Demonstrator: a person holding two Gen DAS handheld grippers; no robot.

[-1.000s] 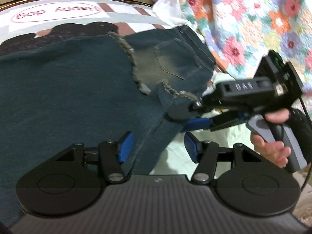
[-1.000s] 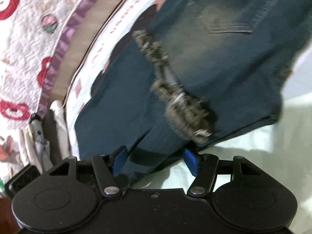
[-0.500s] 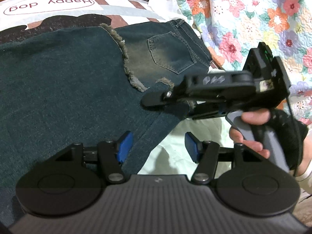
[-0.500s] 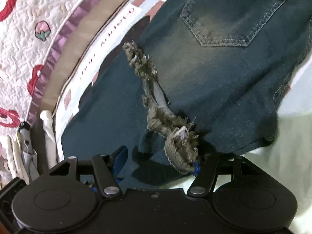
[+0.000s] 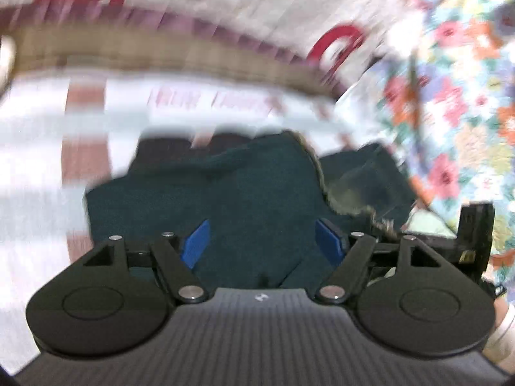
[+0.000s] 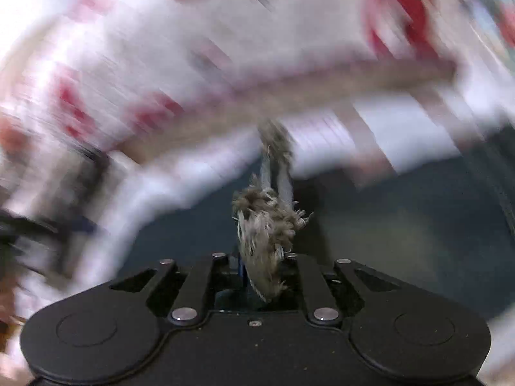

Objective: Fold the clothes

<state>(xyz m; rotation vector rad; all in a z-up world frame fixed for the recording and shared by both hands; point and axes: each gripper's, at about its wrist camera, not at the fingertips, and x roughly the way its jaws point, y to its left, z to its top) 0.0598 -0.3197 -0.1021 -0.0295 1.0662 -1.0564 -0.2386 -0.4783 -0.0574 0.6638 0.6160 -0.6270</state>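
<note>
Dark denim, the jeans (image 5: 244, 199) lie just ahead of the left gripper (image 5: 262, 244), whose jaws have just widened and hold nothing. From the right wrist, the right gripper (image 6: 262, 270) has just closed, pinching the frayed hem (image 6: 267, 225); lift it evenly, keeping that hem taut over the jeans.

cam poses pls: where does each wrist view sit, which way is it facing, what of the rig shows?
Left wrist: behind the open left tool, angled down at the jeans; right tool's body at right.
Right wrist: behind the right tool, closed on the frayed hem, tilted down, heavily blurred.
Shared: jeans, frayed hem, red-patterned quilt.
</note>
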